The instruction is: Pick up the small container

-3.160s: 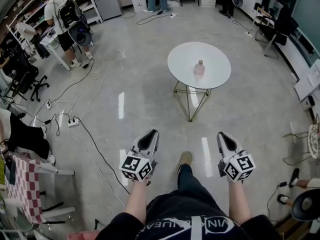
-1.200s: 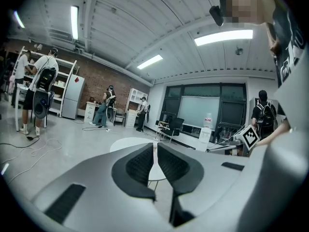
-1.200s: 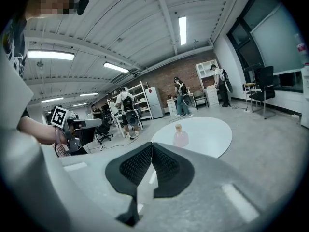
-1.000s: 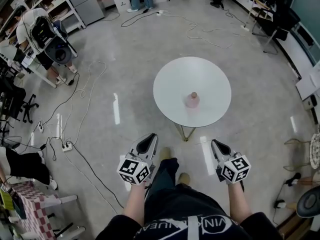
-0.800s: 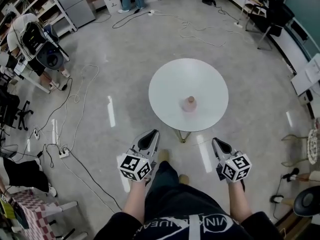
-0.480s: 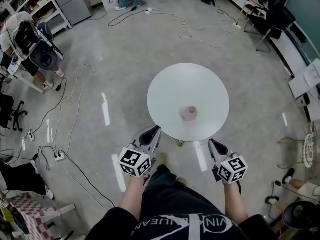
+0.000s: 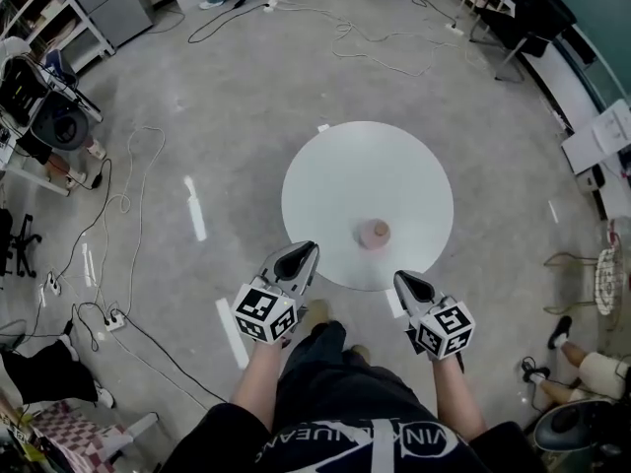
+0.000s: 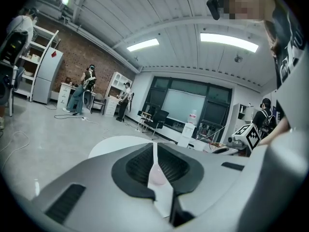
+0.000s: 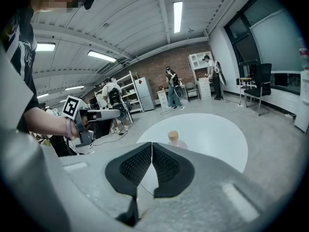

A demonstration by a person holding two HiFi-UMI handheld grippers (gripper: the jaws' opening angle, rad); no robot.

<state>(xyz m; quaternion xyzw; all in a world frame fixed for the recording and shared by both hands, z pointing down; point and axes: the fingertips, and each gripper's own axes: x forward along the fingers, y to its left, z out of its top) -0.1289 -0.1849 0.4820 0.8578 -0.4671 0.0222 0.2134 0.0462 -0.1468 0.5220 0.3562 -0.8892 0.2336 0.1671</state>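
The small container (image 7: 374,233), a pale pink jar with a tan lid, stands upright on the round white table (image 7: 345,170), toward its near edge. My left gripper (image 7: 307,250) is shut and empty, its tip at the table's near left rim. My right gripper (image 7: 400,277) is also shut and empty, just short of the near rim, below and right of the jar. In the left gripper view the shut left gripper (image 8: 154,147) shows a sliver of pink behind its jaws. The right gripper view has the container (image 9: 173,138) on the table (image 9: 212,134) just past the shut right gripper (image 9: 151,144).
Cables (image 7: 118,205) and a power strip (image 7: 111,319) trail over the grey floor at left. Shelving and a person with gear (image 7: 39,106) stand far left. A wire-frame chair (image 7: 582,274) and someone's leg (image 7: 592,368) are at right. My own foot (image 7: 315,313) is below the table edge.
The table and container have drawn closer and lower in the head view. Both grippers have reached the table's near rim. Their jaws have stayed shut.
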